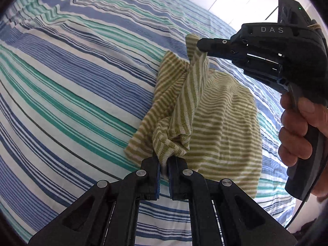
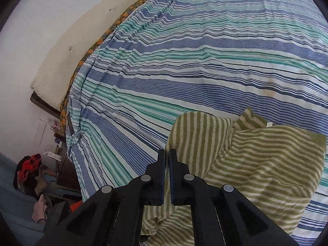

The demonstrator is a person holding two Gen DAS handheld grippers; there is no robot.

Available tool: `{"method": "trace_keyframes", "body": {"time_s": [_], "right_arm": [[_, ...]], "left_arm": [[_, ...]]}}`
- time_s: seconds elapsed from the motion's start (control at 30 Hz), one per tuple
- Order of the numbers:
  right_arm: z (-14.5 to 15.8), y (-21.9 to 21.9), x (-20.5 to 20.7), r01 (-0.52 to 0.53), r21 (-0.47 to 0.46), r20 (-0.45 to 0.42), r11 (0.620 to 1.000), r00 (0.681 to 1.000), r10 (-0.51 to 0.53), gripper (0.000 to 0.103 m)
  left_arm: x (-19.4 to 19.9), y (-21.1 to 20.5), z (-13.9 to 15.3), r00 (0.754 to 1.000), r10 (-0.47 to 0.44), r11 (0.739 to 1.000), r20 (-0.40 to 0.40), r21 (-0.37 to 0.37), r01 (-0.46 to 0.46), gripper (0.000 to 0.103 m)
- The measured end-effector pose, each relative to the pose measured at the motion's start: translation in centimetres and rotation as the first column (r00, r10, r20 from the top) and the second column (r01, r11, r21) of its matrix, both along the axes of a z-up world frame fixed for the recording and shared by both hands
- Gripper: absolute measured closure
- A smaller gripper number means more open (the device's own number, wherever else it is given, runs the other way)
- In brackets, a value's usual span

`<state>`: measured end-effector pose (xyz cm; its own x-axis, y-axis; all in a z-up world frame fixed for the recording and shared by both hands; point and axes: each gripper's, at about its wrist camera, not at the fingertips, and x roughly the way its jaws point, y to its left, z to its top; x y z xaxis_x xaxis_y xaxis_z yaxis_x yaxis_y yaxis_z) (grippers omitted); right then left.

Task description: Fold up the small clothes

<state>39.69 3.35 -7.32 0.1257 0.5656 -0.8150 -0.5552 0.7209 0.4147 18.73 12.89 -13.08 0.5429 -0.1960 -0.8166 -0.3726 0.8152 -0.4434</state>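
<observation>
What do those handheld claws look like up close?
Both are matte black plastic. The left claw has two flat fingers with blue pads and round silver pins. The right claw is pistol-shaped, marked "DAS", with a small green light and a black cable trailing from its handle.

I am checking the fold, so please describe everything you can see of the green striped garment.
The green striped garment is a small knit piece with olive and cream stripes. It lies crumpled on the striped bedsheet, partly lifted. The left gripper is shut on a bunched edge. The right gripper is shut on another part, pulling it up into a twisted strip. The rest rests wrinkled on the sheet.
</observation>
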Motion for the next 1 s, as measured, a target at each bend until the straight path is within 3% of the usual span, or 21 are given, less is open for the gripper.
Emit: {"method": "trace_keyframes", "body": {"time_s": [0.03, 0.1, 0.17, 0.2, 0.23, 0.3, 0.47, 0.53, 0.67, 0.77, 0.83, 1.0], "right_arm": [[-0.7, 0.8, -0.1, -0.008, -0.026, 0.010, 1.000, 1.000, 0.008, 0.098], [-2.1, 1.5, 0.3, 0.015, -0.061, -0.031, 0.998, 0.999, -0.017, 0.088], [-2.0, 0.4, 0.4, 0.056, -0.066, -0.029, 0.996, 0.998, -0.058, 0.035], [-1.4, -0.4, 0.1, 0.083, -0.050, -0.001, 0.995, 0.997, -0.083, 0.029], [-0.6, -1.4, -0.3, 0.103, -0.036, 0.024, 0.994, 0.994, -0.102, 0.029], [1.0, -3.7, -1.8, 0.120, -0.032, 0.085, 0.992, 0.989, -0.117, 0.029], [2.0, -9.0, -9.4, 0.086, -0.178, 0.263, 0.980, 0.964, -0.036, 0.029], [0.5, -11.1, -12.0, 0.092, -0.221, 0.251, 0.971, 0.967, -0.034, 0.029], [-4.0, -15.0, -14.5, 0.156, -0.293, 0.121, 0.943, 0.985, -0.125, 0.029], [-2.9, -17.1, -17.3, 0.262, -0.214, 0.174, 0.941, 0.958, -0.227, 0.029], [-1.8, -18.0, -19.8, 0.327, -0.165, 0.210, 0.931, 0.934, -0.290, 0.028], [-2.0, -19.6, -26.7, 0.457, -0.174, 0.289, 0.872, 0.871, -0.398, 0.011]], "left_arm": [[0.1, 0.1, -0.7, 1.000, 0.001, 1.000, -0.029, 0.001, -0.001, 0.091], [0.8, -0.2, -1.5, 0.998, 0.012, 1.000, -0.060, -0.012, -0.013, 0.088], [0.2, 0.5, -1.3, 0.998, 0.022, 0.999, -0.052, -0.040, -0.024, 0.085], [0.1, 0.8, -1.0, 0.998, 0.028, 0.999, -0.049, -0.032, -0.029, 0.077], [-0.6, 0.9, -0.6, 0.998, 0.038, 0.999, -0.051, 0.002, -0.038, 0.061], [-1.7, 1.4, 0.1, 0.998, 0.053, 0.997, -0.042, 0.058, -0.051, 0.046], [-6.2, 1.7, 0.5, 0.999, 0.007, 0.994, -0.032, 0.111, -0.004, 0.040], [-7.5, 1.2, 0.7, 0.999, -0.026, 0.987, -0.030, 0.160, 0.031, 0.030], [-9.8, 0.2, 0.3, 0.995, -0.087, 0.970, -0.042, 0.224, 0.094, 0.027], [-11.2, -0.8, 0.8, 0.991, -0.128, 0.956, -0.046, 0.262, 0.136, 0.027], [-11.7, -1.5, 1.1, 0.988, -0.154, 0.948, -0.030, 0.277, 0.157, 0.018], [-12.2, -3.8, 0.7, 0.974, -0.225, 0.911, -0.022, 0.351, 0.218, 0.012]]}}
